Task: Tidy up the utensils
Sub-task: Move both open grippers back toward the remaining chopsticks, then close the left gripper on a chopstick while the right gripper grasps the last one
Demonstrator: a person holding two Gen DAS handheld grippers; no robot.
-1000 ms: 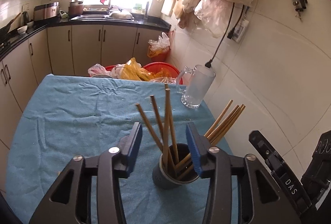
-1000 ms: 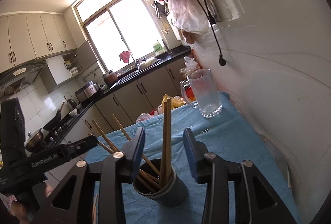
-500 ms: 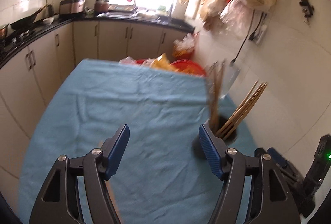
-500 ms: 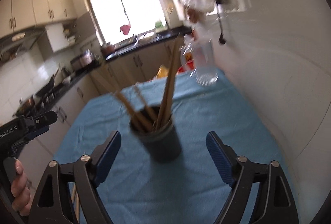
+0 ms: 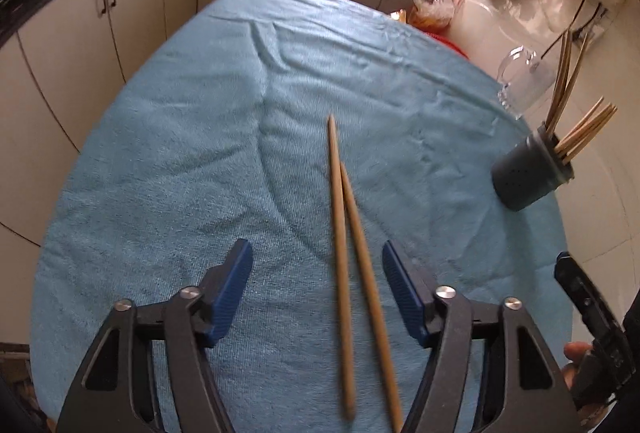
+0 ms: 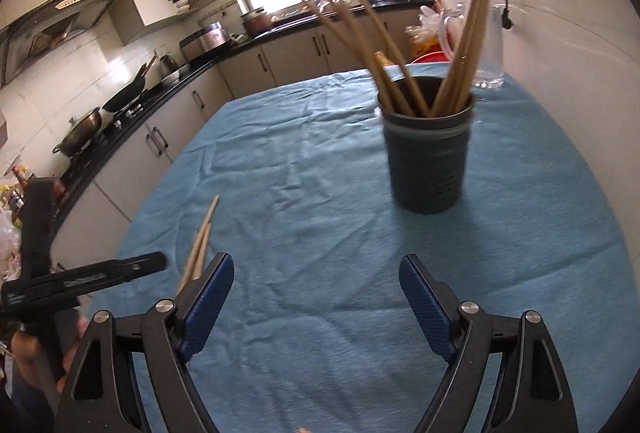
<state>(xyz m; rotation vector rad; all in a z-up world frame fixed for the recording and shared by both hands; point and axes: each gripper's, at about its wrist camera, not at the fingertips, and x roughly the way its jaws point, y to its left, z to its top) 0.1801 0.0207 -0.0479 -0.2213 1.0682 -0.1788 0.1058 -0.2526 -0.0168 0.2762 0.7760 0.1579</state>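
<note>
A: The blue towel [image 5: 180, 161] covers the table. The right wrist view alone shows the dark holder [image 6: 428, 161] upright, chopsticks fanning out.

B: The left view shows two loose chopsticks [image 5: 340, 233] whole, lengthwise, tips pointing away, between the left gripper [image 5: 316, 293] fingers, untouched, jaws closing slightly.

A: The right gripper [image 6: 316, 297] is wide apart, empty.

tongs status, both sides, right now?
Left tongs: closing, pads clear of the two chopsticks between them.
Right tongs: open, empty.
</note>
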